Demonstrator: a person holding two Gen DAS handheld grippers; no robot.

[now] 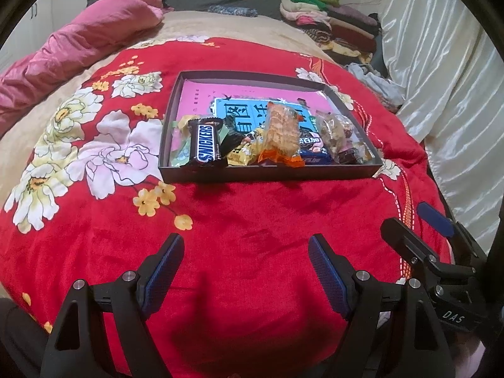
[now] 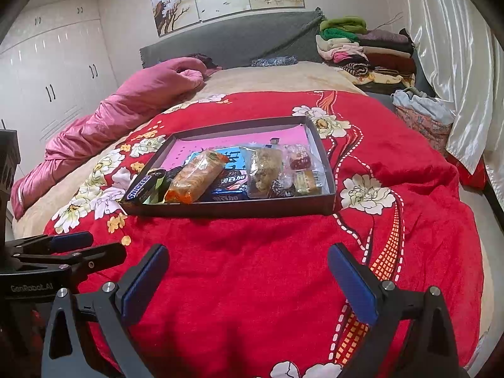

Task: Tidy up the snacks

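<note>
**Soft indoor light, strong fisheye bending**

Both views are evenly bright, with no hard glare. The satin curtain (image 1: 441,63) shines with pale streaks, and the wardrobe doors (image 2: 63,72) carry small reflections. A soft, short shadow lies on the red blanket (image 1: 252,214) in front of the tray (image 1: 271,174). Edges curve strongly, and the corners are black. The detail is a little soft and grainy.

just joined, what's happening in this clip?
Snack sorting on a bed, nothing in hand. A dark shallow tray sits on the red floral blanket, with the snacks bunched along its near edge: a Snickers bar at the left, an orange-wrapped cracker pack in the middle, clear-wrapped pastries at the right. The left gripper and right gripper hover short of the tray, jaws open and empty.
</note>
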